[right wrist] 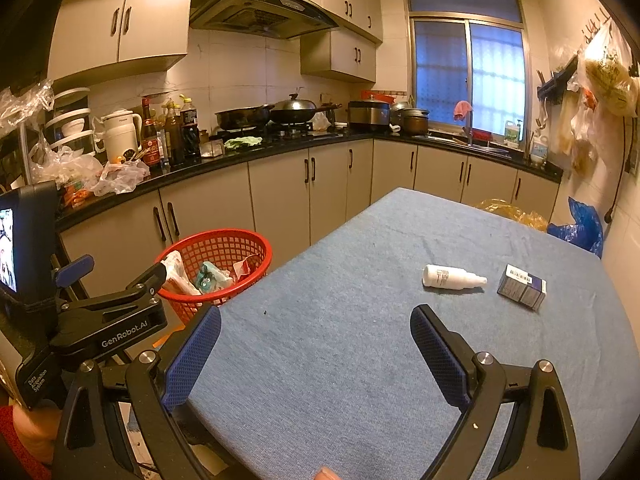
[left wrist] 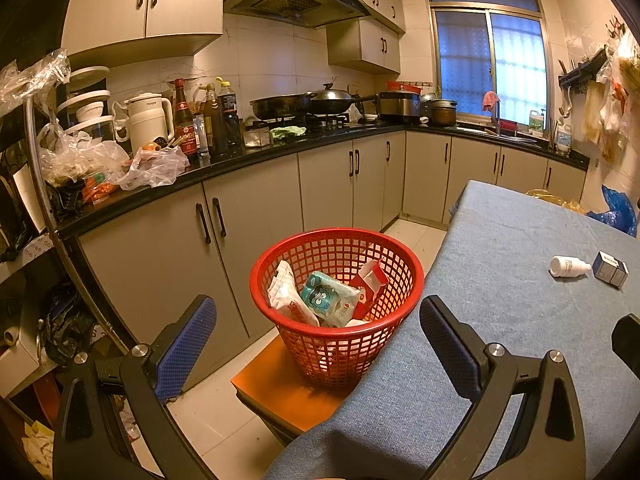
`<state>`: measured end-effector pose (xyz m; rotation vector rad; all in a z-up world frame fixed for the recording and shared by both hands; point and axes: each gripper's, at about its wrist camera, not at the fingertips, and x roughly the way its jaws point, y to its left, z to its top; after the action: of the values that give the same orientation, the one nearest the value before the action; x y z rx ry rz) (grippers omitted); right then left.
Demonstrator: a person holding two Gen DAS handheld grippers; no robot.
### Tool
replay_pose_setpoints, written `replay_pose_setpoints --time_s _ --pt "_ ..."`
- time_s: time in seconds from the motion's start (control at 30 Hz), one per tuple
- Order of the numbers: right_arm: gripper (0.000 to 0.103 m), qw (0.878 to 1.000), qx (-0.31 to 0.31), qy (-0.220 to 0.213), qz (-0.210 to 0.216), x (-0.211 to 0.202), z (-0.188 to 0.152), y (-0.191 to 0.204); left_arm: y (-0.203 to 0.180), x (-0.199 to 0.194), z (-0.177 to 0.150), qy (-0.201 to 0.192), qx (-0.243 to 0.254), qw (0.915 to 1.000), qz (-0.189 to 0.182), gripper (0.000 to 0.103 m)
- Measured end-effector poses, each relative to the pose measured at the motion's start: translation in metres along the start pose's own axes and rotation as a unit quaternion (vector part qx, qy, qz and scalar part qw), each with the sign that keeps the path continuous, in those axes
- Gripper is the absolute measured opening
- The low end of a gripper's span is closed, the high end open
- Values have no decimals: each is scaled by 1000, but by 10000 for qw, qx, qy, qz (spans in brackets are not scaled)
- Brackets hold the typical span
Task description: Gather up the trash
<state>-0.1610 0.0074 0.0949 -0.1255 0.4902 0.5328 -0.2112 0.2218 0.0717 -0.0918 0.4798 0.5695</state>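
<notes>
A red mesh basket (left wrist: 400,256) stands on an orange stool beside the blue table (left wrist: 500,320). It holds a white packet (left wrist: 286,298), a teal wipes pack (left wrist: 330,298) and a red carton (left wrist: 372,280). My left gripper (left wrist: 318,332) is open and empty, just in front of the basket. On the table lie a white bottle (right wrist: 450,277) and a dark small box (right wrist: 522,286). My right gripper (right wrist: 316,344) is open and empty over the table, short of both. The basket also shows in the right wrist view (right wrist: 248,240), with the left gripper's body beside it.
An orange stool (left wrist: 276,396) carries the basket. Kitchen cabinets (left wrist: 256,216) and a cluttered black counter (left wrist: 224,164) run along the left and back. A blue bag (right wrist: 580,226) and a yellow bag (right wrist: 516,212) sit past the table's far right corner.
</notes>
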Motion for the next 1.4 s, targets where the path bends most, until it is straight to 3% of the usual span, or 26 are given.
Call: replay_pose_setpoints --time_s 0.87,1.13,1.4 --pt "98 9998 166 5 -125 0 2 -11 -6 -1 1 -4 60 10000 -62 101" --pt "98 9965 657 108 -501 1 -4 -57 -27 -2 7 92 259 9986 -462 101" --pt "98 9824 1268 158 -1363 -11 -21 -136 -102 -5 13 137 745 9901 -1184 101"
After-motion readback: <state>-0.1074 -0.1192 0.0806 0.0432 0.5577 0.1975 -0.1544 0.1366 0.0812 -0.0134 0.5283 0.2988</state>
